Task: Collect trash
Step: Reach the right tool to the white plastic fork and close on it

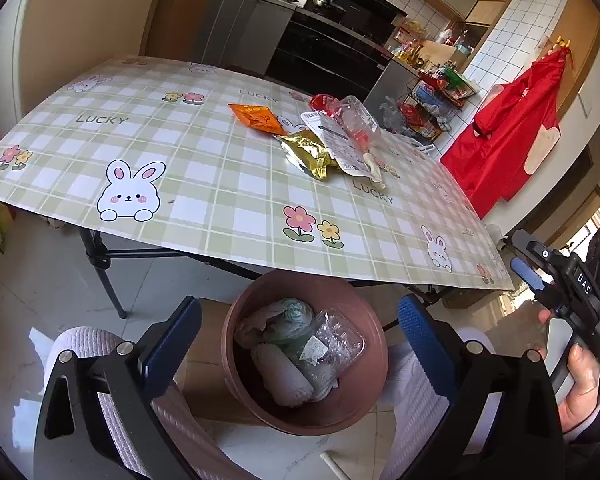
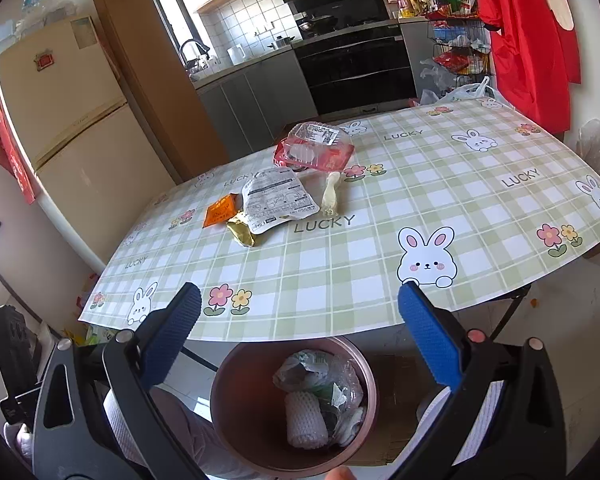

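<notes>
A brown bin [image 1: 240, 376] [image 2: 236, 412] stands on the floor under the table's front edge, holding a white foam net, clear plastic and a green-printed bag. Both grippers hover above it, open and empty: left gripper [image 1: 300, 320], right gripper [image 2: 300, 308]. Trash lies on the plaid table [image 1: 204, 184] [image 2: 380, 264]: an orange sachet [image 1: 256, 117] [image 2: 220, 211], a gold wrapper [image 1: 308, 152] [image 2: 242, 230], a white printed pouch [image 1: 336, 140] [image 2: 276, 198], a clear red tray [image 1: 352, 116] [image 2: 316, 148] and a cream strip [image 1: 374, 170] [image 2: 331, 194].
The right gripper body and the hand holding it show at the right of the left wrist view [image 1: 568, 296]. A red apron [image 1: 508, 136] hangs at right. A cardboard box [image 1: 208, 360] sits beside the bin. Kitchen counter, oven [image 2: 356, 64] and fridge [image 2: 68, 128] stand behind.
</notes>
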A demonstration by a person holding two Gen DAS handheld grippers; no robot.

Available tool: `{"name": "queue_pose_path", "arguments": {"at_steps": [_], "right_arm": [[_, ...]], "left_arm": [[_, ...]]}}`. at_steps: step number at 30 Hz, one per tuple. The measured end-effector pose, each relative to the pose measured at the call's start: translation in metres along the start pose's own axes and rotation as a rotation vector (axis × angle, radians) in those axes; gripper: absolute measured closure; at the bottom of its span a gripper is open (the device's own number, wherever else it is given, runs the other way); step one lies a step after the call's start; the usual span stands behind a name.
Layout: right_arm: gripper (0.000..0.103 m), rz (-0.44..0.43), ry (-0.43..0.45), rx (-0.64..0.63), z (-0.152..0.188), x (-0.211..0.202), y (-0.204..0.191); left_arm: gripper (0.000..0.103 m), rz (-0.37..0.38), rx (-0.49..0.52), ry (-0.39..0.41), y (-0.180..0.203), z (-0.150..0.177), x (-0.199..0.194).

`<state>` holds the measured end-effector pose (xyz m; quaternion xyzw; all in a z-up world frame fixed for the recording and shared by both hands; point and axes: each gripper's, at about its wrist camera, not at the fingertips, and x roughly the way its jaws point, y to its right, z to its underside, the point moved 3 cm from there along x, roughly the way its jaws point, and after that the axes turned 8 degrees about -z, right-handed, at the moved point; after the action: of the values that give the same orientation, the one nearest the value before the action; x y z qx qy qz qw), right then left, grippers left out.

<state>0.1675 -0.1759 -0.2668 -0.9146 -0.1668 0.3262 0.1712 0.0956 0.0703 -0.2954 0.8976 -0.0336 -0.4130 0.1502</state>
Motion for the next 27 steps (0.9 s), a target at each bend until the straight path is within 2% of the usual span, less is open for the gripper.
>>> {"name": "queue_pose_path", "arguments": {"at_steps": [9, 17, 27], "right_arm": [[0.006, 0.045, -0.021, -0.053, -0.004, 0.012, 0.006], [0.006, 0.093, -0.02, -0.086, -0.032, 0.032, 0.021], [0.006, -0.012, -0.037, -0.081, -0.078, 0.09, 0.047]], "left_arm": [[0.007, -0.044, -0.012, 0.014, -0.012, -0.006, 0.003], [0.007, -0.087, -0.019, 0.039, -0.027, -0.031, 0.011], [0.007, -0.098, 0.001, 0.05, -0.028, -0.065, 0.036]]}}
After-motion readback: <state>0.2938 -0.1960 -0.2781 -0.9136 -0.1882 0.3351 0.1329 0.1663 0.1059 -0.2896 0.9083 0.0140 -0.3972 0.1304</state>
